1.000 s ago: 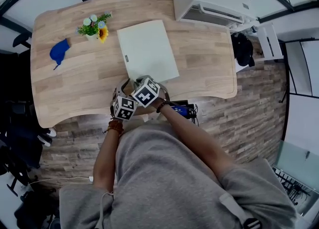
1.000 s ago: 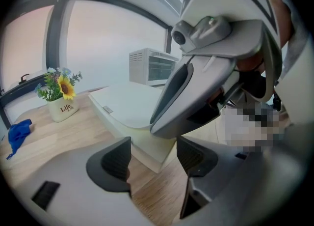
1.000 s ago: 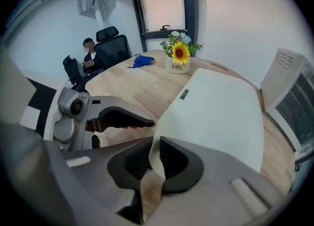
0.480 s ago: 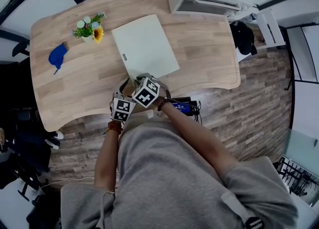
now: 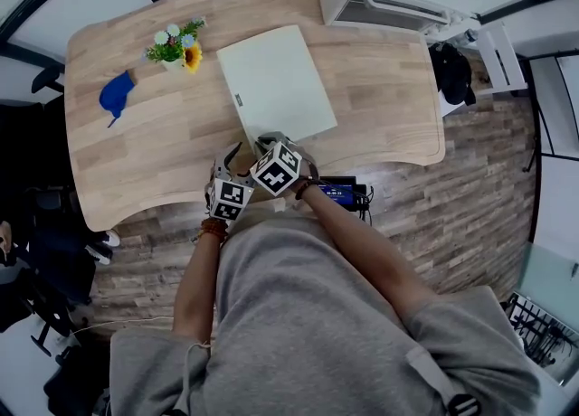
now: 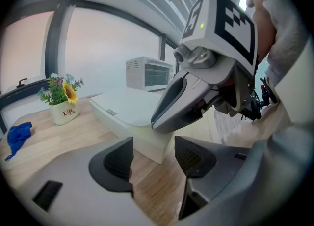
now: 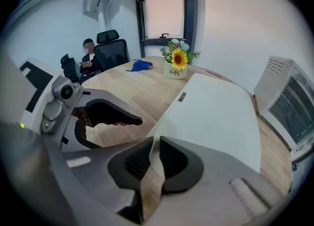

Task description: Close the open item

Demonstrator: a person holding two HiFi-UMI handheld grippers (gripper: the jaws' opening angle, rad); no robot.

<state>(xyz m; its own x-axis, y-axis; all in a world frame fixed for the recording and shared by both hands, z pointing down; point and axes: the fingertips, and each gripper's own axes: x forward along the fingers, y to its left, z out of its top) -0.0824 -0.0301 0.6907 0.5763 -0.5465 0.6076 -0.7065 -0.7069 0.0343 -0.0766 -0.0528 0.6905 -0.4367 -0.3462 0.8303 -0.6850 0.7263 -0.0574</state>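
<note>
A flat, pale cream box (image 5: 276,86) lies askew on the wooden desk (image 5: 145,156), lid apparently shut.

Grey sweatshirt (image 5: 317,315), beaded bracelet (image 5: 210,227), marker-cubed right gripper (image 7: 153,142)

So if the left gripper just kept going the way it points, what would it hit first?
Probably the near corner of the flat white box, or the wooden table just before it; depth is unclear.
</note>
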